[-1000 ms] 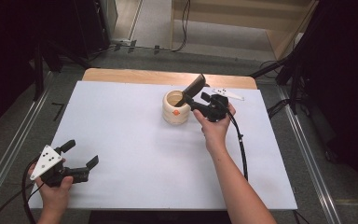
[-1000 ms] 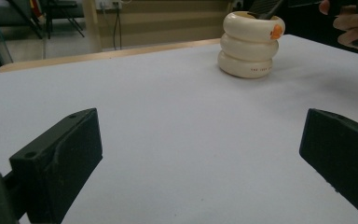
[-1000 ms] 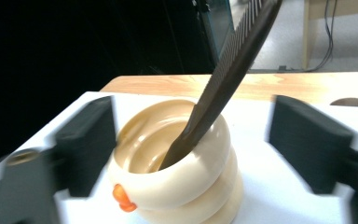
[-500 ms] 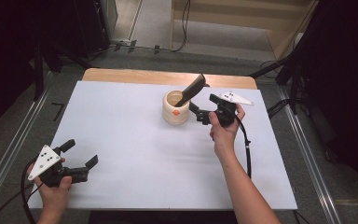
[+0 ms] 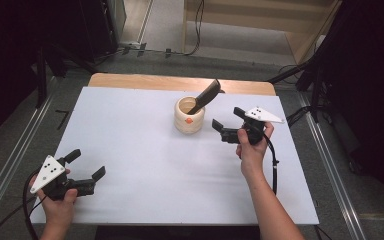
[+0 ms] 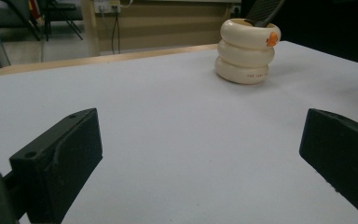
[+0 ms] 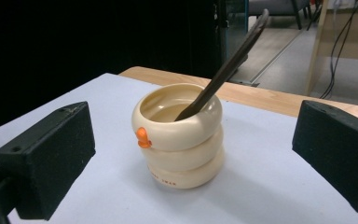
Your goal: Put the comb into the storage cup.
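Left claw [image 5: 85,167] rests low at the near left corner of the desk [image 5: 130,150], gripped in the person's left hand [image 5: 55,197], its jaws spread wide with nothing between them. In the left gripper view the two black pads frame bare white surface, and the cream pot [image 6: 247,51] stands well apart, far ahead and off to the right of that claw's line.

At the middle of the desk, toward its far edge, the pot [image 5: 189,115] sits upright: a squat holder shaped like three stacked rings, with a small orange mark on its rim. A dark utensil [image 5: 205,96] stands in it, working end down inside, long axis tilted so that the handle leans up, away from the person and to the right, over the pot's far right rim.

Right claw [image 5: 226,124] hangs just beside the pot on its right, apart from it, jaws released and holding nothing; they have just been opening to full width. It points left at the pot, which in the right gripper view sits squarely between the pads [image 7: 46,158]. This hand is plainly the nearer one, and the leaning handle tips toward its side, so any grasp of pot or utensil would likely fall to it.
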